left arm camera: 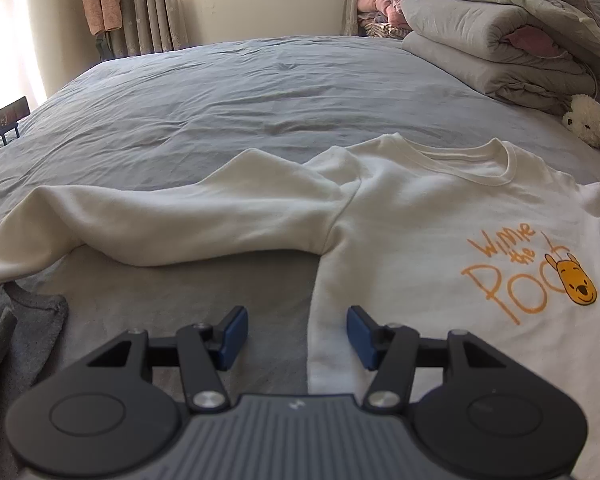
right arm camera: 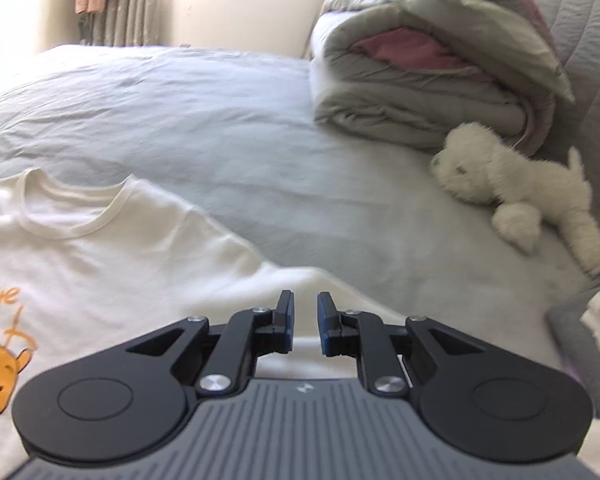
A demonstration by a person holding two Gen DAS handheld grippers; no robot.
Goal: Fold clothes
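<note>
Sweatshirt (left arm camera: 420,232), cream with an orange bear print (left arm camera: 532,276), lies face up and unfolded on the grey bed (left arm camera: 220,96), collar toward the window. In the left wrist view one long sleeve (left arm camera: 160,216) stretches out sideways from the shoulder, rumpled and slightly humped; the body's side edge runs down between the jaws of the left gripper (left arm camera: 297,336). These jaws stand about half open and hold nothing, poised above the seam line where cloth meets bed. In the right wrist view the right gripper (right arm camera: 305,326) hovers over the opposite shoulder area; its jaws are nearly closed, a narrow gap remaining, with no cloth visibly pinched between them. That picture is blurred, so contact with the fabric below cannot be told.

Step in hand, by judgement: taking hold for the first fold, with the folding itself not yet begun. To do it well, each gripper should pinch one layer edge only, the left at the side seam or sleeve, the right at the shoulder, with the right jaws reopened enough to admit the thick knit. The sleeve is best smoothed flat before it is laid across the chest, lest its hump be trapped in the fold. A plush toy (right arm camera: 520,200) and stacked quilts (right arm camera: 428,68) lie well apart from the garment.
</note>
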